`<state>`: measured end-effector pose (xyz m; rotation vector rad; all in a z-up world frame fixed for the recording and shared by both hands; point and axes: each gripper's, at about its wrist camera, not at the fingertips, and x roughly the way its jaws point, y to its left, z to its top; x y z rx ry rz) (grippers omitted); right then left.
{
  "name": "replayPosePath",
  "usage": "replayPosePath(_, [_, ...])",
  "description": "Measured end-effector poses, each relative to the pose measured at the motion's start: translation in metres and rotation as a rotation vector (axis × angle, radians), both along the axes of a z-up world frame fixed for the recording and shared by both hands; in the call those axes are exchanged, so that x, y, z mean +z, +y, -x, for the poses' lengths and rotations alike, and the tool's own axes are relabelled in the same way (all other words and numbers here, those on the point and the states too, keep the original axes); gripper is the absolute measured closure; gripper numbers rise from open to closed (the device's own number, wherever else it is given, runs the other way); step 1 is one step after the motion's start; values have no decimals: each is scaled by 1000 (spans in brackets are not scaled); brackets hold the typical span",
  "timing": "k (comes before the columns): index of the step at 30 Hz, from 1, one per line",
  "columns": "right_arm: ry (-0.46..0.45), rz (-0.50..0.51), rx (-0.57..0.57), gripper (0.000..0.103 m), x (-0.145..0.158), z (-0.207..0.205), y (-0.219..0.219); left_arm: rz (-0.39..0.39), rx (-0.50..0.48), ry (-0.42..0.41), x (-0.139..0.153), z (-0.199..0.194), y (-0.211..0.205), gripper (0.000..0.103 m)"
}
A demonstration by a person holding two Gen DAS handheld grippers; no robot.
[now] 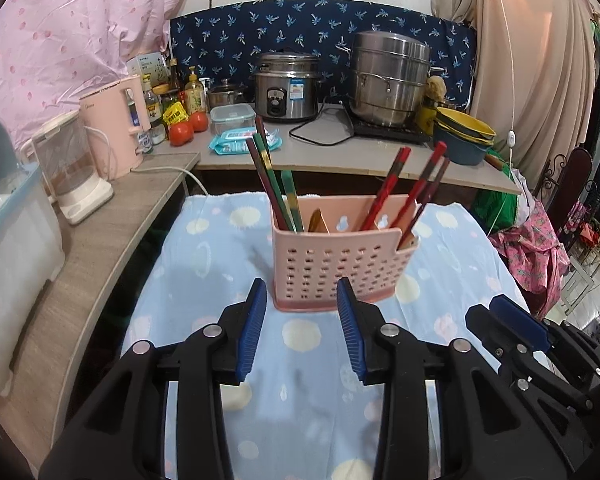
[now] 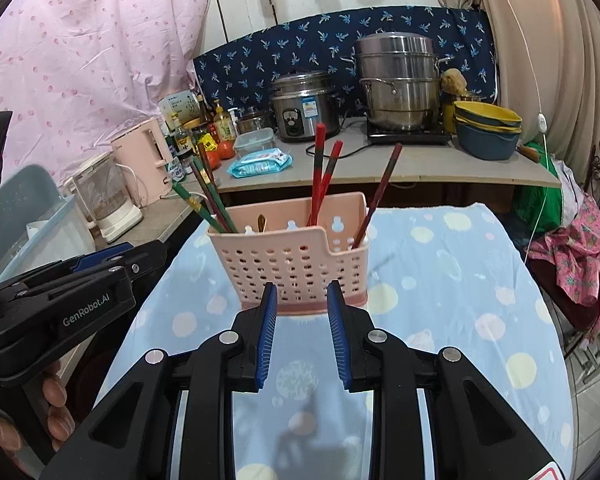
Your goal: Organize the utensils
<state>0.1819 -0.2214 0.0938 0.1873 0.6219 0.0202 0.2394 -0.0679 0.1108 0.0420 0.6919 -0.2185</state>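
A pink perforated utensil holder (image 1: 340,264) stands upright on a blue spotted cloth (image 1: 300,360); it also shows in the right wrist view (image 2: 296,264). Its left compartment holds green-and-red chopsticks (image 1: 276,184), the middle holds a wooden utensil (image 1: 319,222), the right holds red chopsticks (image 1: 404,184). My left gripper (image 1: 302,304) is open and empty, just in front of the holder. My right gripper (image 2: 302,304) is open and empty, also just in front of it. Each gripper shows at the edge of the other's view.
A counter behind holds a rice cooker (image 1: 286,88), a steel steamer pot (image 1: 388,76), stacked bowls (image 1: 464,132), wet wipes (image 1: 244,140), tomatoes (image 1: 188,128) and bottles. A pink kettle (image 1: 116,128) and a blender jug (image 1: 72,164) stand on the left shelf.
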Motion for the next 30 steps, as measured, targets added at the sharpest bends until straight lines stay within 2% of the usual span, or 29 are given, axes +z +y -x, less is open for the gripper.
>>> replayPosePath(2, [9, 1, -2, 77, -3, 4, 0, -3, 5, -1, -2, 6, 0, 61])
replayPosePath(9, [20, 14, -20, 77, -4, 19, -1, -2, 22, -6, -7, 25, 4, 48])
replayPosePath(11, [23, 21, -24, 72, -4, 22, -1, -9, 25, -5, -10, 30, 3, 44])
replayPosePath(18, [44, 36, -24, 65, -12, 34, 0, -24, 28, 6, -20, 44, 0, 30])
replayPosePath(20, [48, 41, -25, 59, -15, 36, 1, -28, 32, 10, -22, 46, 0, 23])
replayPosePath(26, [56, 55, -44, 47, -22, 41, 2, -45, 53, 15, -27, 50, 5, 19])
replayPosePath(30, [65, 26, -55, 32, -26, 44, -1, -52, 69, 21, -30, 50, 11, 16])
